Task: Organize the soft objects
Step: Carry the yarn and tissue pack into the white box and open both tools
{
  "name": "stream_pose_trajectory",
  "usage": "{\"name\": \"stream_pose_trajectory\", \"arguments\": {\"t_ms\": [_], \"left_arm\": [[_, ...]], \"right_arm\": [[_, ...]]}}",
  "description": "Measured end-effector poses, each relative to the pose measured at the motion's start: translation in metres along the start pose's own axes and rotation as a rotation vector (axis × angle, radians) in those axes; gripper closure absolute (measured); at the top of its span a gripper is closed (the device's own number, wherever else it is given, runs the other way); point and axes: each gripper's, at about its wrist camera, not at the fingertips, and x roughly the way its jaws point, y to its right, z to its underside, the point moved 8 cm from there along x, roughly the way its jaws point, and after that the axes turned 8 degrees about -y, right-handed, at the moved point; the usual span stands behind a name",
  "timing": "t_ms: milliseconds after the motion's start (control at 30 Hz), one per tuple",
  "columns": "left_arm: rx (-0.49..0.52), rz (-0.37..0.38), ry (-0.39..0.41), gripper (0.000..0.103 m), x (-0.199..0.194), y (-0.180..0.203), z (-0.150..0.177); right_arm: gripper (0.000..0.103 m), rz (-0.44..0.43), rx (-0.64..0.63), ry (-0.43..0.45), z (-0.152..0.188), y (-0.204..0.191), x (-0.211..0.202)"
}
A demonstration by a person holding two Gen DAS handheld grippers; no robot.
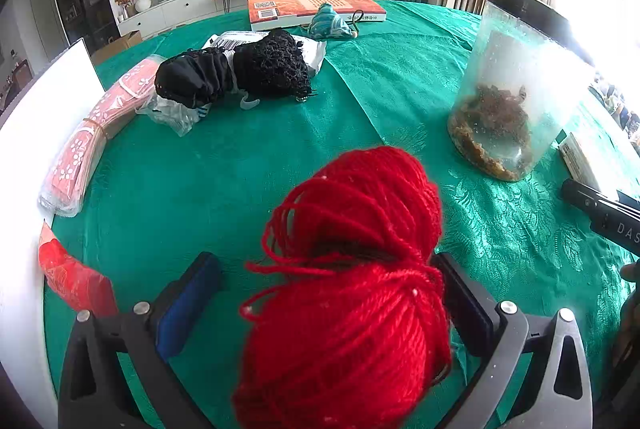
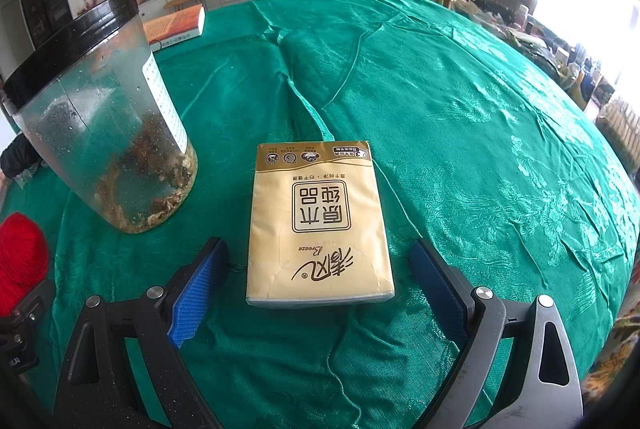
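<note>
Two grippers work over a table draped in a green patterned tablecloth [image 2: 460, 101]. The left gripper [image 1: 326, 281] has its jaws spread wide around a ball of red yarn [image 1: 348, 293]; the yarn presses against the right-hand pad, while the blue pad [image 1: 188, 309] on the other side stands clear of it, so nothing is clamped. The right gripper [image 2: 318, 281] is also wide open, its fingers set either side of a yellow tissue pack [image 2: 318, 225] that lies flat on the cloth, with a gap between each pad and the pack.

Near the tissue pack, between the two grippers, stands a clear plastic jar [image 1: 516, 85] with a black lid and brown dried matter at its bottom. Farther back in the left wrist view lies a black knitted bundle [image 1: 240, 69] on top of crumpled plastic bags, and beside it a stack of pink patterned packets [image 1: 92, 133] bound with a rubber band. A small teal striped pouch [image 1: 330, 23] rests against an orange book [image 1: 312, 7] at the far edge. A red envelope [image 1: 72, 277] sits near the left gripper, by a white board [image 1: 36, 117].
</note>
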Motion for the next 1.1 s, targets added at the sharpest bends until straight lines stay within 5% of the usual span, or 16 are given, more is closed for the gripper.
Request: {"name": "stream_pose_trajectory", "arguments": {"t_ms": [200,400,433,500,533,833,1000,1100], "left_arm": [[0.002,0.002,-0.004,0.0,-0.001,0.0,0.0],[0.04,0.02,-0.089,0.005,-0.003,-0.003,0.002],[0.038,0.02,-0.076,0.017,-0.005,-0.005,0.001],[0.062,0.039,-0.06,0.05,-0.012,-0.001,-0.001],[0.072,0.046,-0.067,0.057,-0.013,0.001,-0.002],[-0.143,0.411,-0.026,0.057,-0.098,-0.028,0.017],[-0.231,0.288,0.056,0.057,-0.162,-0.125,0.044],[-0.299,0.105,0.118,0.057,-0.202,-0.204,0.064]], "right_arm": [[0.007,-0.006,-0.002,-0.003,0.0,-0.001,0.001],[0.006,-0.042,-0.015,-0.015,-0.001,-0.001,0.001],[0.009,-0.052,-0.011,-0.026,-0.002,0.001,0.0],[0.042,-0.07,-0.005,-0.039,-0.008,0.006,-0.003],[0.048,-0.074,-0.007,-0.049,-0.012,0.009,-0.005],[0.048,-0.225,0.043,-0.034,-0.01,-0.004,-0.079],[0.048,-0.396,-0.123,-0.083,0.027,-0.105,-0.116],[0.048,-0.573,-0.231,-0.115,0.043,-0.191,-0.15]]}}
